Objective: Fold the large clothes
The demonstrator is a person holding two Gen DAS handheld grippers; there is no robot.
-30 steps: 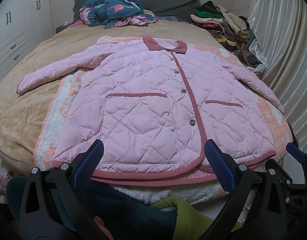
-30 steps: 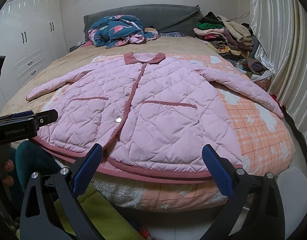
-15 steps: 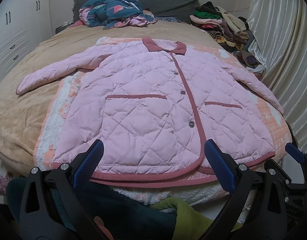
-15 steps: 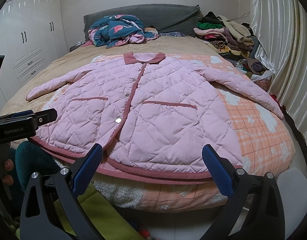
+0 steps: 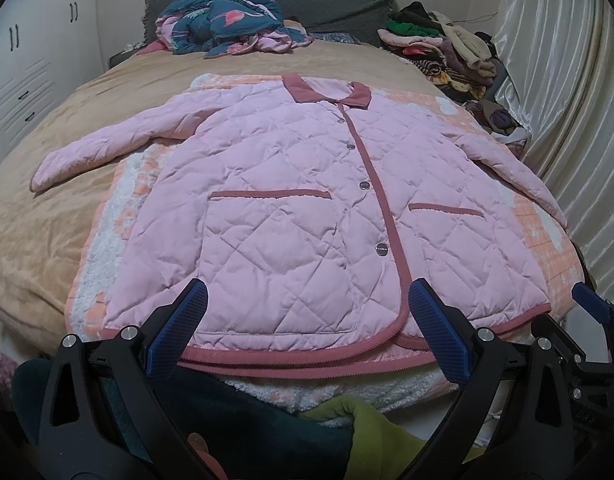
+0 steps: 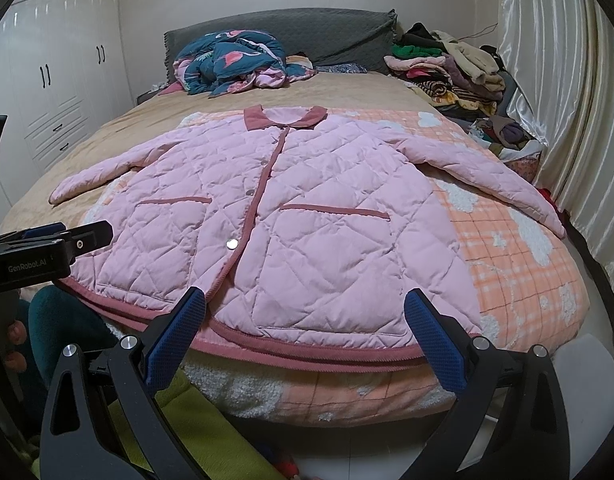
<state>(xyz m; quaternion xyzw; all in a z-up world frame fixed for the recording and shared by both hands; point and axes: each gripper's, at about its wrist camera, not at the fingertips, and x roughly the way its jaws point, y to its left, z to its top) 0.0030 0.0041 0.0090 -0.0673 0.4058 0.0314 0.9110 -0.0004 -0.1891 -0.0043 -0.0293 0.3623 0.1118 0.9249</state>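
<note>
A pink quilted jacket (image 5: 291, 204) with a dark pink collar and trim lies flat and buttoned on the bed, sleeves spread to both sides; it also shows in the right wrist view (image 6: 307, 216). My left gripper (image 5: 307, 332) is open and empty, hovering over the jacket's hem near its left half. My right gripper (image 6: 307, 336) is open and empty, over the hem near its right half. The right gripper's blue tip (image 5: 591, 302) shows at the edge of the left wrist view, and the left gripper (image 6: 47, 246) shows at the left of the right wrist view.
The jacket rests on an orange-and-white checked fleece blanket (image 6: 519, 264) over a tan bedspread (image 5: 47, 216). A blue patterned bundle (image 5: 223, 20) lies by the grey headboard. A pile of clothes (image 6: 455, 68) sits at the far right. Curtains (image 6: 579, 120) right, white wardrobe (image 6: 55, 92) left.
Both grippers have drifted very slightly; the jacket sits a touch lower in the left view. Nothing was grasped or released.
</note>
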